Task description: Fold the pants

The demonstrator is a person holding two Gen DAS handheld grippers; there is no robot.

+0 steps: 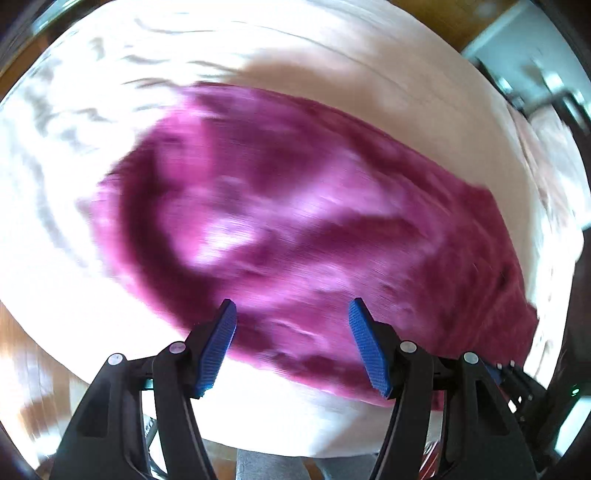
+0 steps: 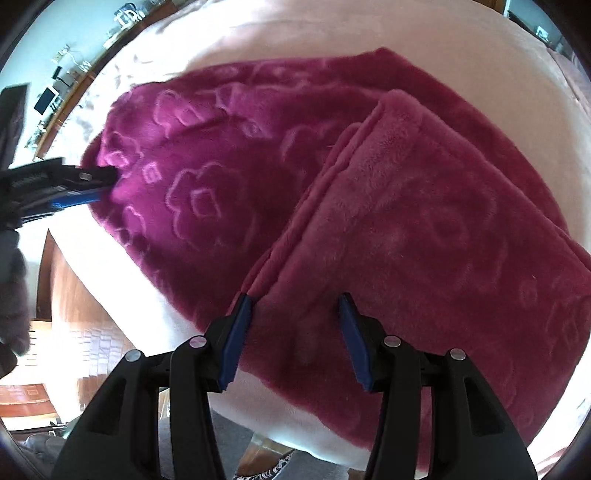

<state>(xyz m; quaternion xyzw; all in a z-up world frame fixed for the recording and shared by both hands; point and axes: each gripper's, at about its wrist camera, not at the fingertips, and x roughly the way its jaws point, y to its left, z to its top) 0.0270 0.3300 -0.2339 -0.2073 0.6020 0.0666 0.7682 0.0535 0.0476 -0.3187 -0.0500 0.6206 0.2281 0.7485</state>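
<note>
Magenta fleece pants (image 2: 207,177) with an embossed flower pattern lie on a pale pink bedcover (image 2: 369,29). One part is folded over the rest, and that flap (image 2: 424,206) has a seamed edge running down toward my right gripper (image 2: 295,299). The right gripper hangs open above the flap's near end, with nothing pressed between its blue pads. In the left wrist view the pants (image 1: 295,206) are motion-blurred under my left gripper (image 1: 292,303), which is open and empty. The right wrist view shows the left gripper (image 2: 99,181) side-on at the pants' left end.
The bedcover (image 1: 258,48) spreads around the pants on all sides. The bed's near edge drops to a wooden floor (image 2: 74,295). A shelf with small items (image 2: 74,62) runs along the far wall. A grey sleeve (image 2: 14,288) shows at the left edge.
</note>
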